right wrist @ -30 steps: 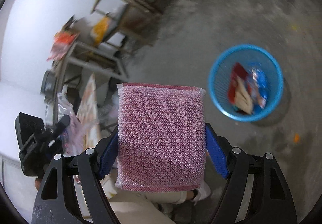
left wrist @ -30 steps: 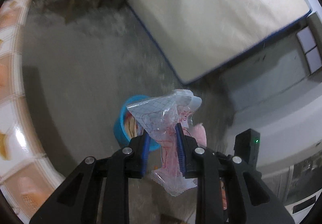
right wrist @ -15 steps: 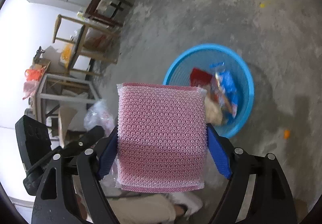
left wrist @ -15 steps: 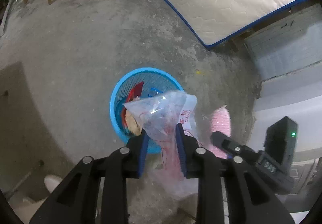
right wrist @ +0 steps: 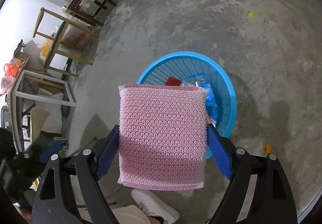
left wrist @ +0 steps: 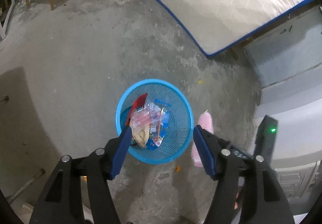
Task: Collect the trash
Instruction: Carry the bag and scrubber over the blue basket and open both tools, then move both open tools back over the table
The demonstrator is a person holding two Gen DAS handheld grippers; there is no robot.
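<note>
A blue mesh basket stands on the concrete floor and holds several wrappers, with a clear plastic bag on top. My left gripper is open and empty, right above the basket. My right gripper is shut on a pink mesh sponge, held above the basket's near rim. The sponge's edge also shows in the left wrist view. The sponge hides much of the basket in the right wrist view.
A mattress leans at the far side. Wooden chairs and tables with clutter stand at the left. Small orange scraps lie on the floor. A white shoe is below the right gripper.
My left gripper has opened and the clear plastic bag has dropped into the basket. Both grippers have moved in over the basket. The right still holds the sponge.
</note>
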